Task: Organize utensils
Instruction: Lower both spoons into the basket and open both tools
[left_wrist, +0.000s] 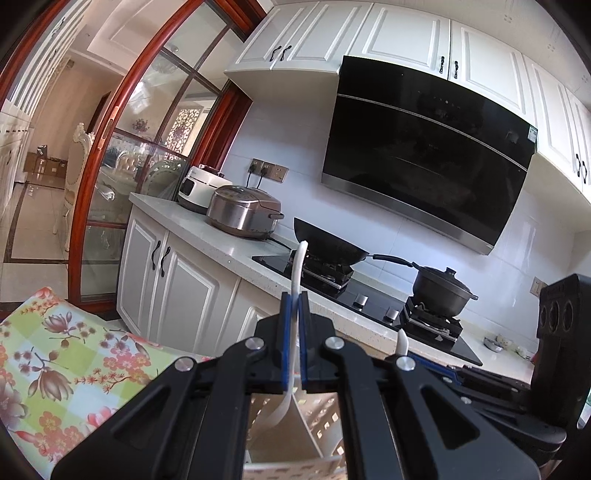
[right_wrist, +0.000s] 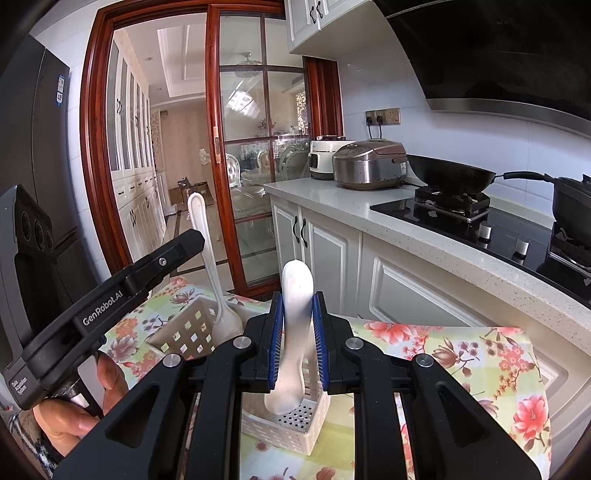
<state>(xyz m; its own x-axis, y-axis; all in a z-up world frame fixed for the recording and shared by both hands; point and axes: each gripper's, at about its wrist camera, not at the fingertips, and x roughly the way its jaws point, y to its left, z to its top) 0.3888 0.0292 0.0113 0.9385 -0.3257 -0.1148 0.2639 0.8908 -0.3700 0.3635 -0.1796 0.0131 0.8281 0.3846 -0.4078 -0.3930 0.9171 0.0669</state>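
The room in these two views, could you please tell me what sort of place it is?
It looks like a home kitchen. A gas stove with a wok sits under a black range hood, a rice cooker stands on the counter, and white cabinets line the wall.

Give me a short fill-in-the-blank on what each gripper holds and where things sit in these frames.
1. Each gripper holds a white ____.
2. The left gripper and the right gripper hold them above a white perforated ____.
3. On the stove, the wok and the lidded pot are both ____ in colour.

Missing words: spoon; basket; black
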